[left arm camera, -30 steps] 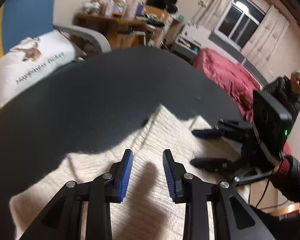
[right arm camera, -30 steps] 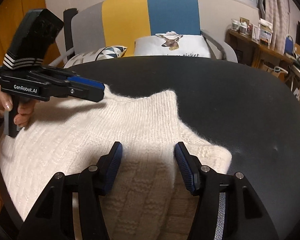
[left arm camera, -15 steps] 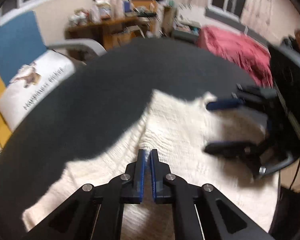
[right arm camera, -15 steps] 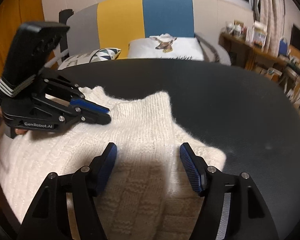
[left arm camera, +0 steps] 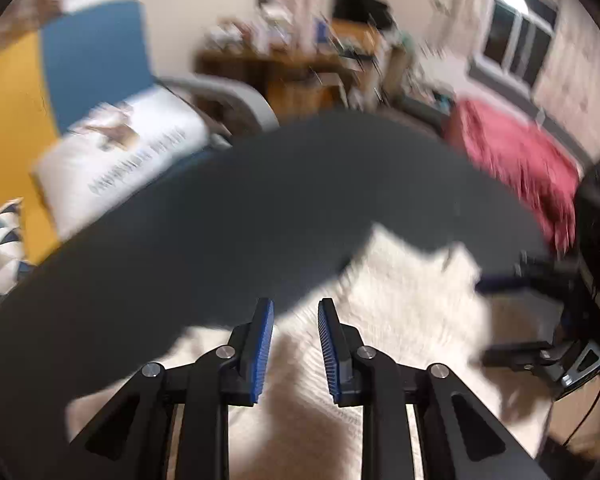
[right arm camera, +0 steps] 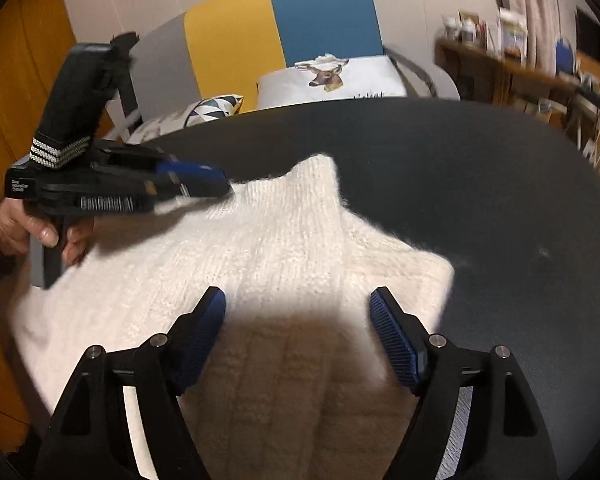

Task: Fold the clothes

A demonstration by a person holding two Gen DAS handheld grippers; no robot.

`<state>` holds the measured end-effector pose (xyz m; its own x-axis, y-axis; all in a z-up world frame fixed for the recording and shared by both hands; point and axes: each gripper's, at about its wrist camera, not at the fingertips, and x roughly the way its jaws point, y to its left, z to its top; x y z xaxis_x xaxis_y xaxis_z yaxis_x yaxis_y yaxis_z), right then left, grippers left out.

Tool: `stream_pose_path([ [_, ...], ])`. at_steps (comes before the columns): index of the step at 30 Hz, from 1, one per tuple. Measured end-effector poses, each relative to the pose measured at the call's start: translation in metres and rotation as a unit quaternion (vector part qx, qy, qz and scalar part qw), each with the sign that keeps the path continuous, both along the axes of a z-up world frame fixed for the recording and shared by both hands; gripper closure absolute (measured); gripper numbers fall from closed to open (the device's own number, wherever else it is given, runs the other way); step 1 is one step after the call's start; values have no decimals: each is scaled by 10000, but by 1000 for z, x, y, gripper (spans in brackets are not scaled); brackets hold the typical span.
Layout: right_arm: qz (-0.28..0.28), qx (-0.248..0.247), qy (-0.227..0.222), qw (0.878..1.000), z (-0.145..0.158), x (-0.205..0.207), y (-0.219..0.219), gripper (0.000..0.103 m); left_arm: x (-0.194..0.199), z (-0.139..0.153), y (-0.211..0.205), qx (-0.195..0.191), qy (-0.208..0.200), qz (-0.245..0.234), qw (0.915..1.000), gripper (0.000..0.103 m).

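Cream sweater (right arm camera: 276,264) flat on dark table (right arm camera: 480,184), both grippers over it.

Left gripper (left arm camera: 294,344) parted, gripping nothing, above the knit's edge; right gripper (right arm camera: 298,336) spread wide over the middle, probably poised to take up a fold.

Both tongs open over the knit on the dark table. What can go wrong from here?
1. The left tongs are open with nothing between the pads, over the cream knit sweater; a shallow re-grasp may catch only fuzz.
2. The left view is motion-blurred, so that gripper is moving fast; it could drag the bunched folds.
3. The right tongs hang wide open above the sweater, not pinning it, so it may slide on the black table.
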<state>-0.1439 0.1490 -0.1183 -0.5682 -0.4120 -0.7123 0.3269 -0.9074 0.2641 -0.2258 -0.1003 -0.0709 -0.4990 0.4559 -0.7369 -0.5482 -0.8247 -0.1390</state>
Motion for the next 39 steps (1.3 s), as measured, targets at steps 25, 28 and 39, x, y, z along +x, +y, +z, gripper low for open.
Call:
stream_pose_path([
  [25,2681,-1679,-950,9439,-7,82,46,18,71,-19,100,-211,-168,-1610,9866,80],
  [28,2591,-1544,-1026,9479,-8,79,49,18,72,-20,96,-133,-201,-1586,9871,80],
  [39,3156,-1313,-1448,9286,-3,74,21,18,73,-34,96,-93,-161,-1695,9854,80],
])
